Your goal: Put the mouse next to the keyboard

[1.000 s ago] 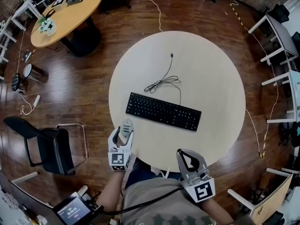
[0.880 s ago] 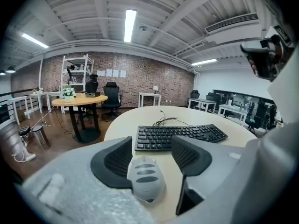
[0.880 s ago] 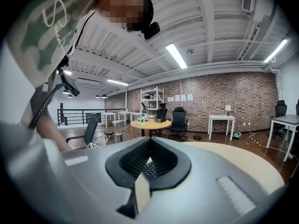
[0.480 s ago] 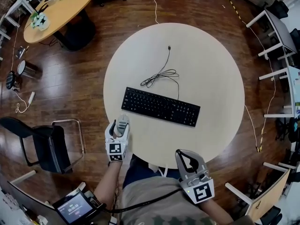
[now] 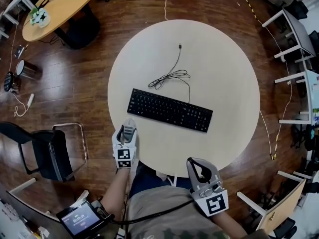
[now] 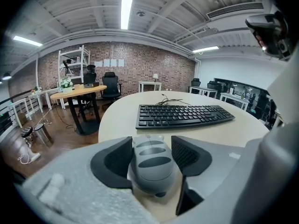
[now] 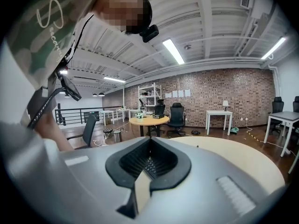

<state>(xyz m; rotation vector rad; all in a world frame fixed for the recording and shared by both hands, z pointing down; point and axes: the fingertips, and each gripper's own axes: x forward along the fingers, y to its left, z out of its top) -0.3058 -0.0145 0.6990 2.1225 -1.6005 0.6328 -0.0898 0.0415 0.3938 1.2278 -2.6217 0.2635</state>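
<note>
Transport step: left gripper (image 5: pixel 129 128) is clamping the grey mouse (image 6: pixel 152 164) over the round table's (image 5: pixel 224 83) lower-left rim, near the black keyboard (image 5: pixel 169 110), right gripper (image 5: pixel 198 167) is idling pinched together and empty; next, probably lowering the mouse beside the keyboard and releasing.

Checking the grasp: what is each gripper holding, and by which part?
Left gripper clamps the grey computer mouse by its two sides; right gripper holds nothing.

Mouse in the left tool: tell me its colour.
The mouse is light grey with darker grey bands; the left gripper view shows it best.
</note>
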